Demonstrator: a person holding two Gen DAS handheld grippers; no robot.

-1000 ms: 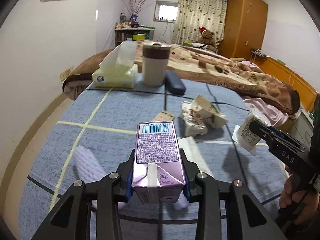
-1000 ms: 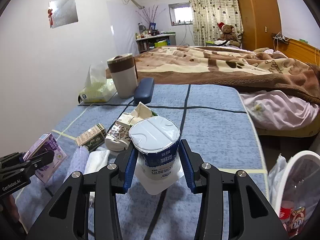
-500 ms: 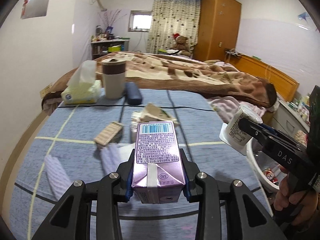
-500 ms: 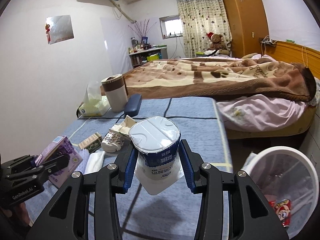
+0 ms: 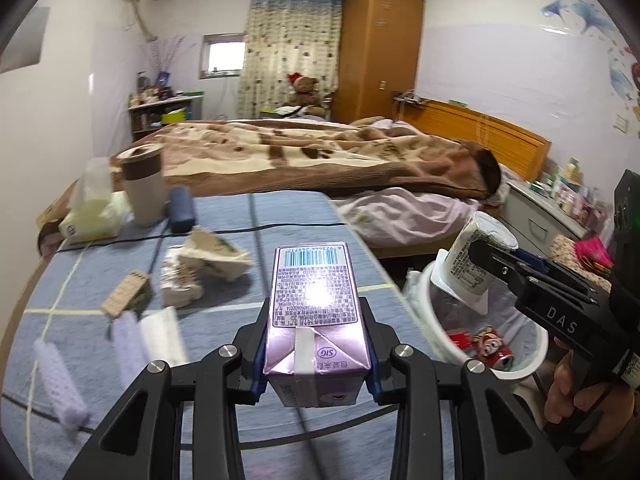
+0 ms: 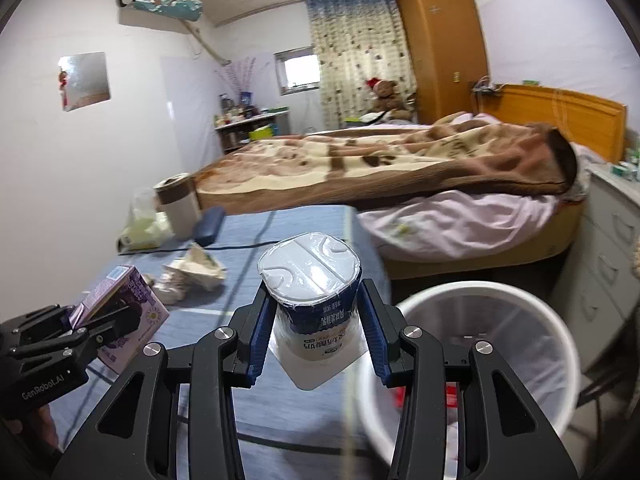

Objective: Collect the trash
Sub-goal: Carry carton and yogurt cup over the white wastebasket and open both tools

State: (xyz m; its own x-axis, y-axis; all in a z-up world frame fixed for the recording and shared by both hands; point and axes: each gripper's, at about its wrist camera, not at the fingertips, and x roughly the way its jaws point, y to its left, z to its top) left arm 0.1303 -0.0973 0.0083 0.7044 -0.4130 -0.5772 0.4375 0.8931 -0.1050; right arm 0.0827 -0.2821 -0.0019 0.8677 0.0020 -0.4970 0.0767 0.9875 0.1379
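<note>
- Far left on the blue mat [image 5: 224, 216]: tissue pack [image 5: 94, 220], brown-banded cup [image 5: 143, 188] just right of it, dark case [image 5: 181, 210] beside the cup.
- Near left on the mat: white foam net sleeves [image 5: 60, 384], blurred; small brown carton [image 5: 124, 298] lying flat.
- Mid-mat: crumpled paper wrappers [image 5: 200, 268], loose heap, right of the brown carton.
- Left gripper [image 5: 316, 364]: clamped on a purple milk carton [image 5: 314, 320], blue pads pressed on both its sides, barcode end pointing away; carton held off the mat, above its near right part.
- Right of the mat's edge: white trash bin [image 6: 516, 304] with a clear liner, on the floor; red cans [image 5: 486, 346] lie inside.
- Right gripper [image 6: 314, 332]: clamped on a white yogurt cup [image 6: 310, 276], sealed foil top towards the camera; cup held in the air over the bin's left rim, seen from the left wrist.
- A hand [image 5: 576, 392] grips the right tool's handle, near right.
- Far: bed with brown blanket [image 5: 320, 156].
</note>
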